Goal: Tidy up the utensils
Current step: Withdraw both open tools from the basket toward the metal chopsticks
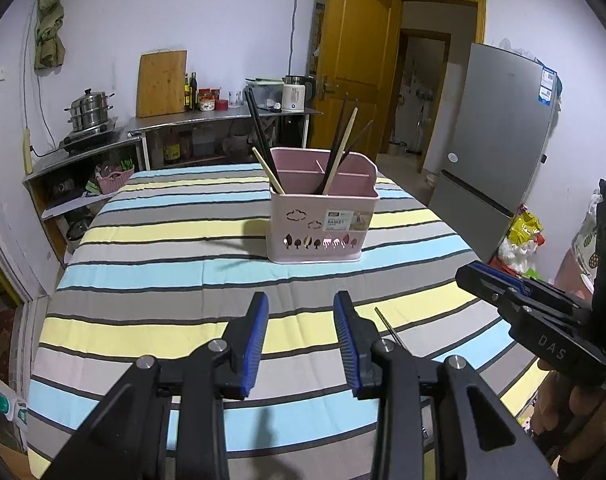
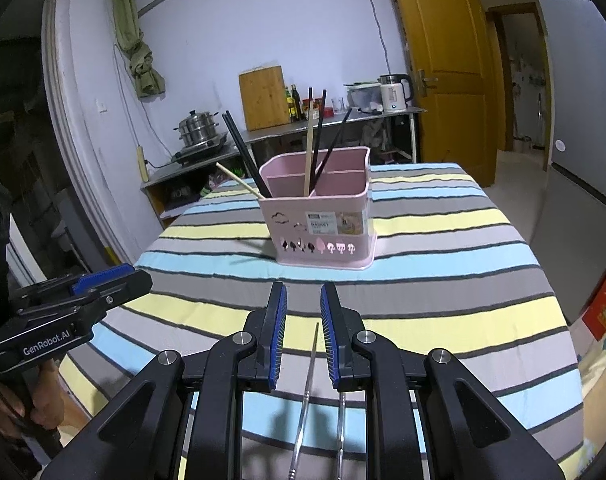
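Note:
A pink utensil basket point(image 1: 323, 208) point(image 2: 323, 216) stands on the striped tablecloth point(image 1: 163, 256) point(image 2: 443, 280), holding several dark and pale chopsticks point(image 1: 335, 148) point(image 2: 315, 140). Two metal chopsticks point(image 2: 308, 384) lie flat on the cloth below my right gripper point(image 2: 303, 308), which is open above them and not touching them. One metal tip point(image 1: 387, 324) shows in the left wrist view. My left gripper point(image 1: 301, 312) is open and empty, hovering over the cloth in front of the basket. Each gripper shows at the edge of the other's view point(image 1: 515, 292) point(image 2: 91, 284).
A steel counter point(image 1: 223, 118) with a cutting board point(image 1: 161, 82), bottles, kettle and steamer pot point(image 1: 89, 110) stands behind the table. A grey fridge point(image 1: 499, 136) and an open wooden door point(image 1: 355, 44) are at the right. Bags lie on the floor at the right point(image 1: 523, 240).

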{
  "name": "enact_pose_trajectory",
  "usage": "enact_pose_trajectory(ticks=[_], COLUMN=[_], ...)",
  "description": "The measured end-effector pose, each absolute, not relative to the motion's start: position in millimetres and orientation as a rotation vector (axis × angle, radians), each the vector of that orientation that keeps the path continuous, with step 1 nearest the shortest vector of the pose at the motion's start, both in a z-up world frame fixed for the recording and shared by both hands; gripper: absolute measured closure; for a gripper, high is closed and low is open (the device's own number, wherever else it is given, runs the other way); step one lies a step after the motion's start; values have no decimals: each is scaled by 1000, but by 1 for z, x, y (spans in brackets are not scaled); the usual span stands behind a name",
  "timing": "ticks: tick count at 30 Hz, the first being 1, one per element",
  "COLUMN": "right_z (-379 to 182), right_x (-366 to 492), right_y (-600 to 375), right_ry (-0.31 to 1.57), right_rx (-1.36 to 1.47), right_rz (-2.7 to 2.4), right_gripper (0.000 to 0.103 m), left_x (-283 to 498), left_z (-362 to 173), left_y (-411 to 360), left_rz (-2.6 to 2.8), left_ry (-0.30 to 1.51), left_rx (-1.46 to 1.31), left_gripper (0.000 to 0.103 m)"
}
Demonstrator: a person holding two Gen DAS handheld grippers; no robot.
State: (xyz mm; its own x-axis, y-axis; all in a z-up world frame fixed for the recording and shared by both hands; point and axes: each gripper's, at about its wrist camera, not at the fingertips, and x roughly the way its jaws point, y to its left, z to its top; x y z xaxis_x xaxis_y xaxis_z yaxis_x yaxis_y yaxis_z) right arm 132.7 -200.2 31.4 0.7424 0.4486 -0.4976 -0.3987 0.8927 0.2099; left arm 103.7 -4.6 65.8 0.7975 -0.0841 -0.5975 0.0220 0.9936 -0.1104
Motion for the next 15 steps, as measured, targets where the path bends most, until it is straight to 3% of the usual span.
enact_pose_trajectory(ticks=[15], right_z=[-21], right_x=[152], right_y=[-198], right_ry=[739], right_rx=[20], right_rz=[444], right_gripper=[85], left_x=[131], left_z=[18], left_y=[-9], left_rz=[-158], left_ry=[808], left_rx=[-202], left_gripper=[68])
